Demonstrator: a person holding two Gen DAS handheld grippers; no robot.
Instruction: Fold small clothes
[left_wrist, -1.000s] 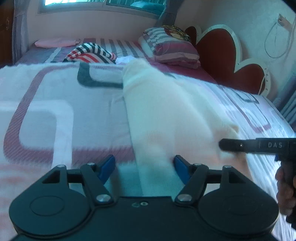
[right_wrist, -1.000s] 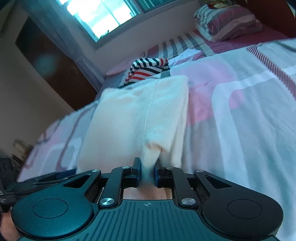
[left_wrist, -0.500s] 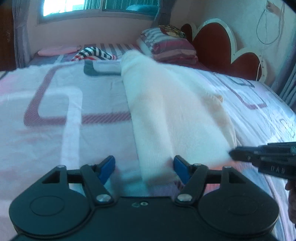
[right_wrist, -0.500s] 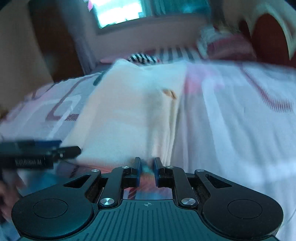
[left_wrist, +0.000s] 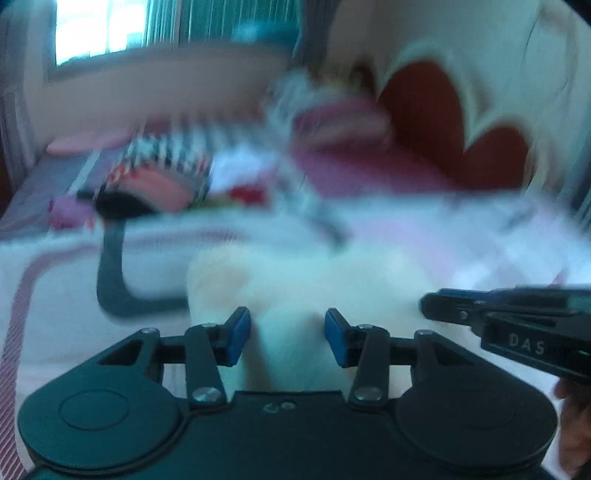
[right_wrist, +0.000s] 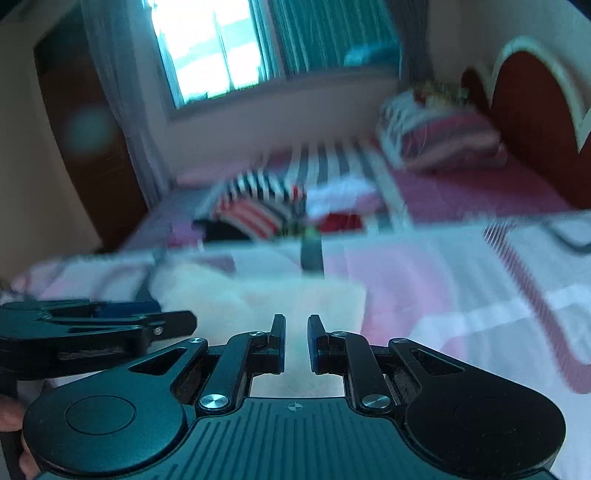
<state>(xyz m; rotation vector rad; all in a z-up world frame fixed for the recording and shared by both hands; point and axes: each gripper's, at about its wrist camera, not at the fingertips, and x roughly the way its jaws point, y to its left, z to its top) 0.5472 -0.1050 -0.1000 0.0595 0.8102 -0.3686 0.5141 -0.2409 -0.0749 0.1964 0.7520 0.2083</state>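
Observation:
A cream garment (left_wrist: 295, 280) lies on the patterned bedspread (left_wrist: 55, 295), and both views are blurred by motion. My left gripper (left_wrist: 287, 334) has the garment's near edge between its blue pads. Its jaws are closing, and I see no firm pinch. My right gripper (right_wrist: 296, 341) is shut on the garment (right_wrist: 258, 299), with pale fabric showing in the narrow slot between its pads. Each gripper shows in the other's view: the right gripper (left_wrist: 428, 304) at the garment's right side, the left gripper (right_wrist: 173, 315) at its left side.
A pile of clothes with a striped piece (right_wrist: 258, 206) lies further up the bed. A striped pillow (right_wrist: 436, 136) leans by the red heart-shaped headboard (left_wrist: 443, 129). A window and a wall stand behind the bed. A hand (left_wrist: 576, 435) grips the right tool.
Both grippers have travelled forward up the bed, nearer the clothes pile. The garment looks much shorter ahead of them. The left jaws have narrowed around the cloth; the right jaws stay shut.

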